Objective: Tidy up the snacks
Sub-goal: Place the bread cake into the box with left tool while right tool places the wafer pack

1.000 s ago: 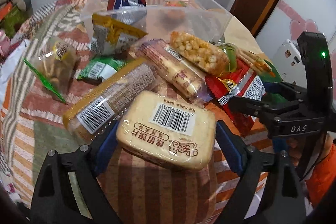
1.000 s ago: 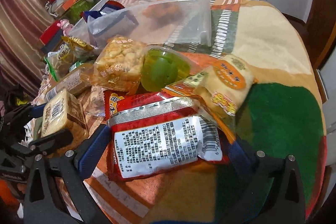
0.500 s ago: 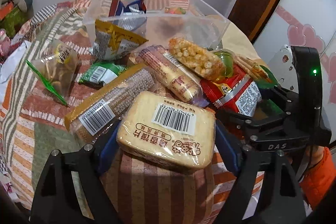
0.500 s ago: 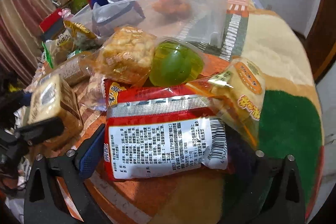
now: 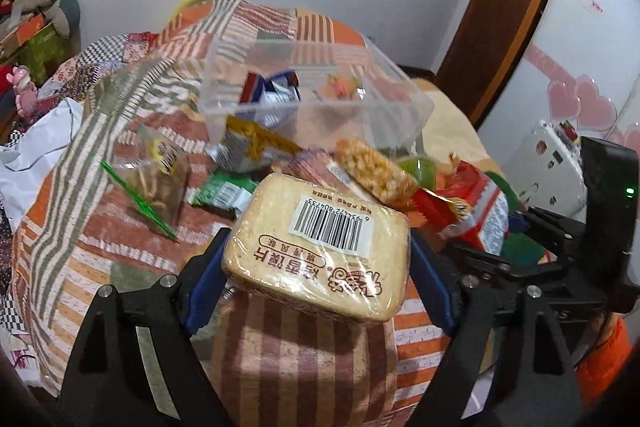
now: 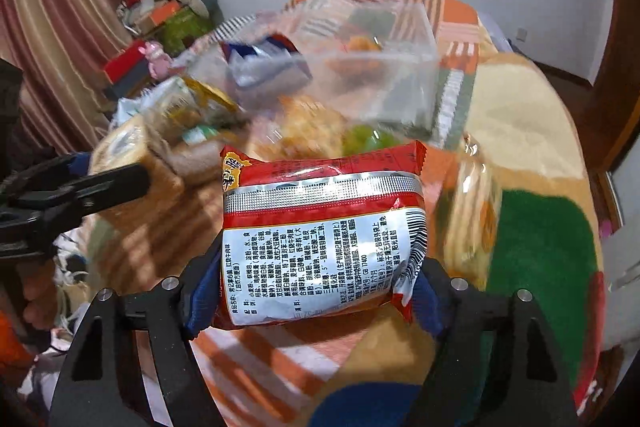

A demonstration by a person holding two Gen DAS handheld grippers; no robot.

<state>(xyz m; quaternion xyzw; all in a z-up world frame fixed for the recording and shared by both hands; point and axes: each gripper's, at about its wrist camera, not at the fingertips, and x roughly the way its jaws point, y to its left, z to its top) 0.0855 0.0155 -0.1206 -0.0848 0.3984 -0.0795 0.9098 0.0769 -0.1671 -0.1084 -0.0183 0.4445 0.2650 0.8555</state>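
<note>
Blurred clear plastic bin (image 6: pixel 360 67), contents indistinct. Left hand-held gripper (image 5: pixel 316 267) clamps toast pack (image 5: pixel 320 247); right hand-held gripper (image 6: pixel 316 291), jaws just closing, clamps red noodle packet (image 6: pixel 320 227).

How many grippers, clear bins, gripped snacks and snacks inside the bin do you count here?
Grippers: 2, left gripper and right gripper; their jaws have just been closing, each on a pack.
Clear plastic bin: 1
Gripped snacks: 2, tan toast pack with barcode, red foil packet with white label
Snacks in bin: 2, blue-and-white foil packet, orange snack
Total: 7
</note>
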